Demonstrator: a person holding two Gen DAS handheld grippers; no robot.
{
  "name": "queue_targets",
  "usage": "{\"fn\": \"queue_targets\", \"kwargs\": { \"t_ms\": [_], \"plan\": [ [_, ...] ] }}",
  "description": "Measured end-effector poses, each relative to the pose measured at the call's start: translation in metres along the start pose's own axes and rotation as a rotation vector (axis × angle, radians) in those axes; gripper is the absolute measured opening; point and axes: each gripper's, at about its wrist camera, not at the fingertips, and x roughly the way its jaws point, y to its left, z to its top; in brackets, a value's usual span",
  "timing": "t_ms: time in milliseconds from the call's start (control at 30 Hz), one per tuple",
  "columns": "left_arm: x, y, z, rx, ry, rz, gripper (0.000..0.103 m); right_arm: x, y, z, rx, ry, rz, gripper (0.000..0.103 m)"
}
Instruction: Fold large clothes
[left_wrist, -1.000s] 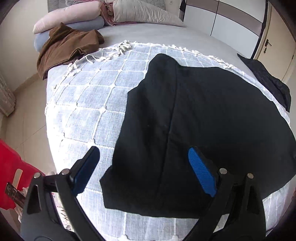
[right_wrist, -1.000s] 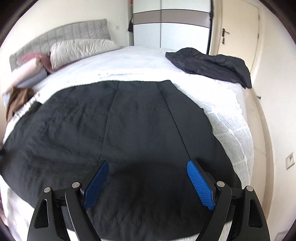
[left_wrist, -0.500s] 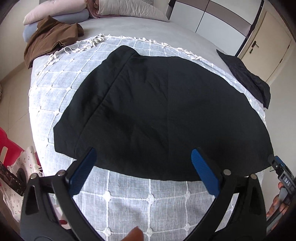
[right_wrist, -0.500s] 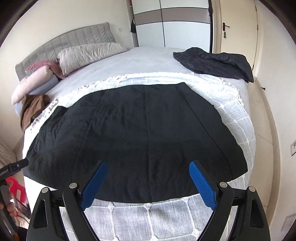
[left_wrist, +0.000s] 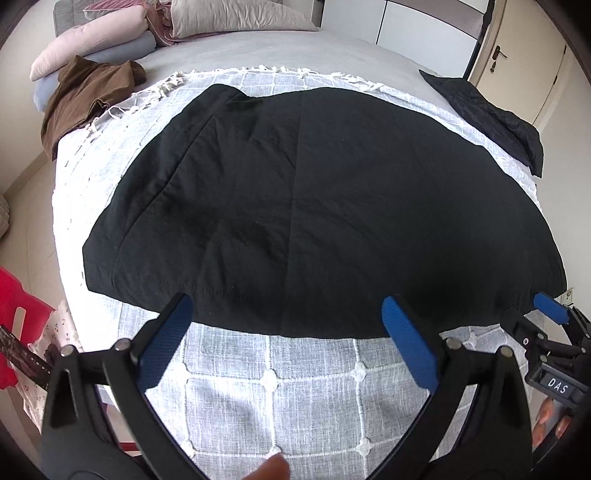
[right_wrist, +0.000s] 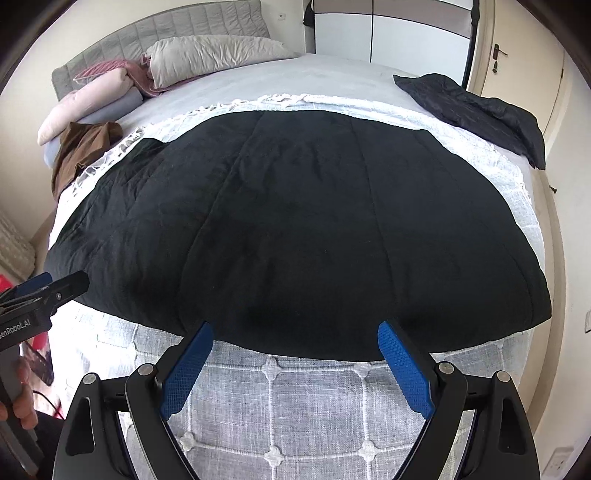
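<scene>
Black fabric, the large garment (left_wrist: 314, 206), lies spread flat across the foot half of the bed (left_wrist: 288, 48), its hem just short of the near edge. My left tongs (left_wrist: 288, 343) and right tongs (right_wrist: 295, 365) hover wide open over that hem, gripping nothing. Risk: pinching the white checked throw (left_wrist: 273, 387) underneath, or one layer only, skewing the fold.

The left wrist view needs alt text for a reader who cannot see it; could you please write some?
A black garment lies spread flat on a white checked blanket covering a bed. The open left gripper hovers over its near hem, holding nothing. A brown garment lies near the pillows.
</scene>
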Motion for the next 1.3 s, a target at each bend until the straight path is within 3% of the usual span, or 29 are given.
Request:
{"fn": "queue_targets", "kwargs": {
  "t_ms": [133, 267, 433, 700, 1033, 1300],
  "plan": [
    [-0.001, -0.001, 0.000, -0.028, -0.019, 0.022, 0.102, -0.004, -0.006, 0.005, 0.038, -0.035, -0.009, 0.092],
    [0.004, -0.008, 0.007, 0.009, -0.015, 0.034, 0.102, 0.004, -0.008, 0.012, 0.050, -0.022, -0.034, 0.092],
    [-0.001, -0.023, 0.016, 0.044, -0.071, 0.088, 0.102, 0.003, -0.007, 0.021, 0.012, -0.044, -0.097, 0.092],
    [-0.016, -0.054, 0.014, 0.131, -0.134, 0.100, 0.102, 0.004, -0.001, 0.018, 0.006, -0.022, -0.045, 0.092],
    [0.001, -0.065, 0.004, 0.128, -0.044, 0.067, 0.102, -0.002, -0.010, 0.015, 0.028, -0.042, -0.070, 0.092],
    [-0.001, -0.064, 0.004, 0.121, -0.052, 0.073, 0.102, 0.002, -0.013, 0.015, 0.044, -0.032, -0.065, 0.092]
  ]
}}
